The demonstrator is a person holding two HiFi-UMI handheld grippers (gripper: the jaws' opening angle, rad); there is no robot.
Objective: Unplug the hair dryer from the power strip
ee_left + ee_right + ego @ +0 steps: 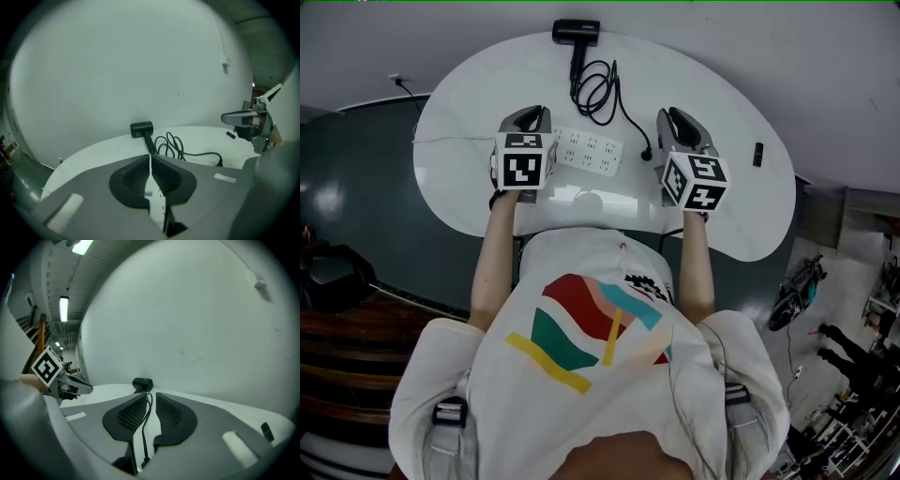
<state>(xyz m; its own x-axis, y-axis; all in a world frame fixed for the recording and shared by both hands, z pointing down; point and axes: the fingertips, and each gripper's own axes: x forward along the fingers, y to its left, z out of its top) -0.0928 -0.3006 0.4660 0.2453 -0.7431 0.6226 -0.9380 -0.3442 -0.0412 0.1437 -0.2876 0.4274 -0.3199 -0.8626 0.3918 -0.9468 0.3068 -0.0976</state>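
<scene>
Left gripper view: left gripper (150,159) fingers (133,177) clenched, nothing in them. Right gripper (151,397) fingers slightly apart, empty; the cord (142,427) seen in the gap lies on the surface (459,122) beyond. Plug (647,153) lies loose just right of the strip (591,150), apart from it, so unplugging looks done. Right gripper is nearer the plug; left sits by the strip's left end. Cord runs from the plug away from the person, through a coil, to the dryer (576,33) at the far edge, handle pointing back toward the strip.
</scene>
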